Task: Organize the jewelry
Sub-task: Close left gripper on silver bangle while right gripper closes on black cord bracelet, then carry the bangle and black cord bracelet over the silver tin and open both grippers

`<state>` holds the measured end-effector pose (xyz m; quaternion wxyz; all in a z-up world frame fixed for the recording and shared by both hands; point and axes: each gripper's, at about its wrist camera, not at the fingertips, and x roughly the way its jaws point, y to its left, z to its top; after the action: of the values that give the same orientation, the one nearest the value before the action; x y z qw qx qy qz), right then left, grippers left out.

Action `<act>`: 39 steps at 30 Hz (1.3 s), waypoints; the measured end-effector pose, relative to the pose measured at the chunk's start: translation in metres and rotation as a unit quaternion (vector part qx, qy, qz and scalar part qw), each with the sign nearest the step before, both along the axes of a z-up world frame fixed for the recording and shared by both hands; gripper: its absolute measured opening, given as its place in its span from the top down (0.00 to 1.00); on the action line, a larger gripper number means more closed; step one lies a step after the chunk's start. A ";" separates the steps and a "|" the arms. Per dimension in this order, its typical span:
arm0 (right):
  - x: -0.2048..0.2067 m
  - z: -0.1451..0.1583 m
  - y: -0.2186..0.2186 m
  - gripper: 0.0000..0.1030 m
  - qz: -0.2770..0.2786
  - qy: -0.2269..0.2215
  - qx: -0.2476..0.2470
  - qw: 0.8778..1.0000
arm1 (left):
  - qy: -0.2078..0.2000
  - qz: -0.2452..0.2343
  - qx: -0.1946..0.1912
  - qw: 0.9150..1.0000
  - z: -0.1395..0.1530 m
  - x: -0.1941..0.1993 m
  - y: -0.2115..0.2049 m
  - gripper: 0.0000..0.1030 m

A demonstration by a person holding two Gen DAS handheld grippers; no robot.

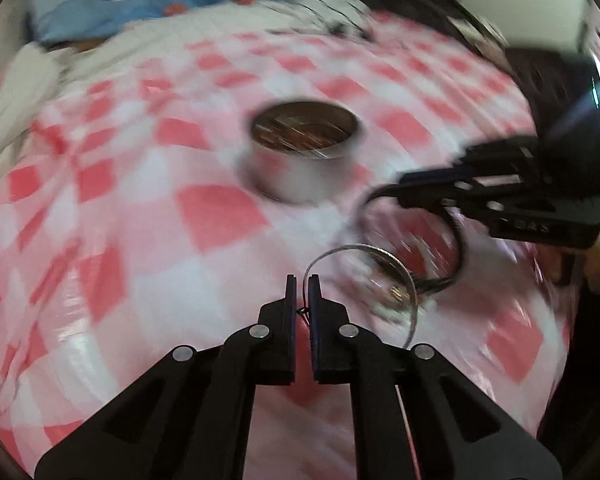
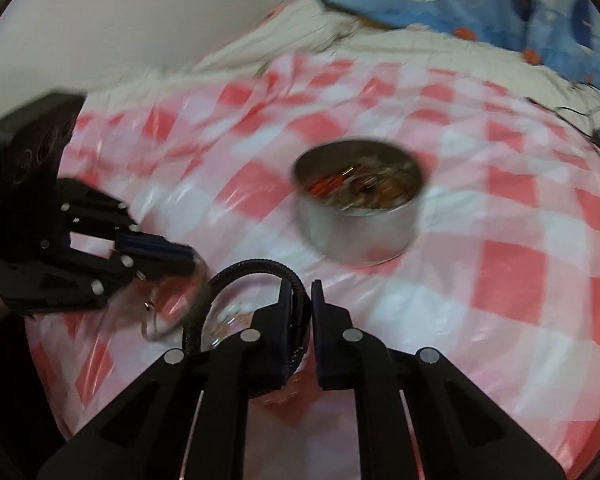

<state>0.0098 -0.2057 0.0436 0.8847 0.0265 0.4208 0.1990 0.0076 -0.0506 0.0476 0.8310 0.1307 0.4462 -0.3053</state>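
My left hand-held gripper (image 1: 302, 285) is clamped on a silver bangle (image 1: 364, 280); my right hand-held gripper (image 2: 301, 292) pinches a black bangle (image 2: 256, 270). Both angle downward; the jewelry tin (image 2: 358, 204) sits at twelve o'clock.

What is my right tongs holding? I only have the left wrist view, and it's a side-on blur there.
Observer: In the right wrist view, the right tongs are shut on a black ribbed bangle, which is pinched between the pads.
Operator: Is it clear of my hoop?
Observer: They overlap in the right view. I can't tell whether they touch.
Operator: What's in the tin? I only see brown.
Observer: It's a jumble of pieces, some of them red-orange. It's too blurred to say more.
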 end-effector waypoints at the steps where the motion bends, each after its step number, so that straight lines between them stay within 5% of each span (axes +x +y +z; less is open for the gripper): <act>1: 0.002 -0.001 -0.003 0.90 -0.011 0.001 -0.008 1.000 | 0.002 0.008 0.000 1.000 -0.001 0.002 0.003 0.95; 7: 0.009 -0.011 -0.009 0.86 -0.028 0.027 -0.023 0.999 | 0.011 0.012 0.034 0.999 -0.013 0.008 -0.004 0.91; 9: 0.008 -0.010 -0.010 0.59 -0.031 0.020 -0.020 0.999 | 0.006 0.014 0.038 0.999 -0.014 0.009 -0.004 0.74; 11: 0.007 -0.010 -0.007 0.58 -0.025 0.021 -0.026 0.999 | 0.008 0.014 0.034 0.999 -0.015 0.008 -0.004 0.61; 14: 0.010 -0.024 -0.001 0.60 -0.019 0.045 -0.052 0.997 | 0.009 0.004 0.050 0.999 -0.022 0.006 -0.009 0.61; 15: 0.009 -0.026 0.002 0.72 -0.018 0.046 -0.064 0.997 | 0.007 0.000 0.059 0.998 -0.024 0.005 -0.011 0.61; 17: 0.008 -0.024 0.001 0.91 -0.012 0.046 -0.047 0.998 | 0.003 -0.018 0.075 0.997 -0.026 0.000 -0.018 0.90; 18: 0.007 -0.023 -0.001 0.91 -0.012 0.043 -0.038 0.998 | 0.000 -0.022 0.076 0.997 -0.024 -0.001 -0.019 0.95; 24: 0.006 0.000 -0.026 0.91 -0.034 0.011 0.058 0.998 | -0.034 -0.007 0.001 0.999 0.005 -0.003 -0.011 0.95; 39: 0.025 0.039 -0.045 0.91 -0.083 -0.057 0.041 0.994 | -0.077 0.017 -0.068 0.995 0.061 0.028 -0.025 0.98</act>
<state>0.0345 -0.2509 0.0822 0.9189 0.0861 0.3576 0.1429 0.0356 -0.0755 0.1089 0.8748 0.0891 0.3615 -0.3100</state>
